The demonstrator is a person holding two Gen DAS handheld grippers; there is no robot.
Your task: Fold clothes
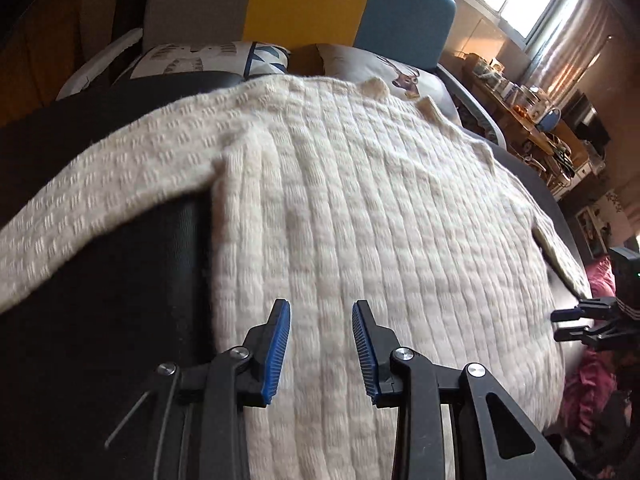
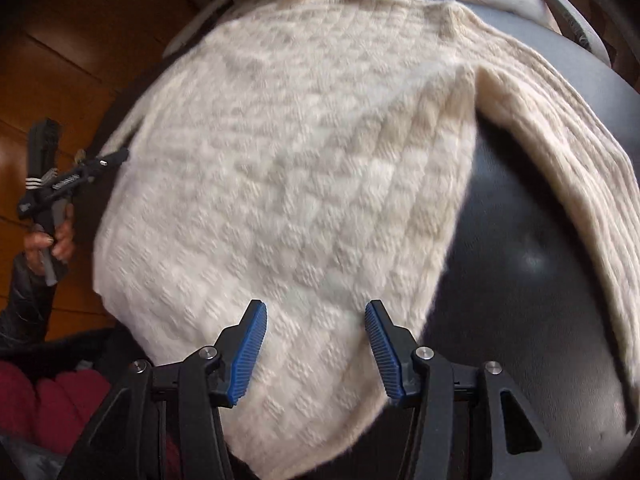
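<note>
Left hand-held gripper [image 1: 321, 350] hovers with its jaws spread and nothing between them, low over the hem end of a cream knit sweater [image 1: 360, 216] that lies flat on a dark padded surface [image 1: 120, 280]; ahead of it the body runs up to the collar, and to its left one sleeve [image 1: 100, 184] stretches out sideways. The right hand-held gripper [image 2: 316, 350] is likewise spread and empty, poised over the hem near the sweater's right edge, with the other sleeve [image 2: 560, 168] draped off to its right, over the rounded side of the surface. The step in hand looks like the first fold, probably bringing a sleeve or a side panel in across the body. To do it well, each hand-held gripper should come down onto an edge and pinch both layers of the thick knit, not just the top loops, since this chunky weave is likely to stretch and snag. Lifting only slightly and carrying the fabric across evenly should keep the body from dragging. Cushions [image 1: 400, 76] sit beyond the collar, clear of the work.
</note>
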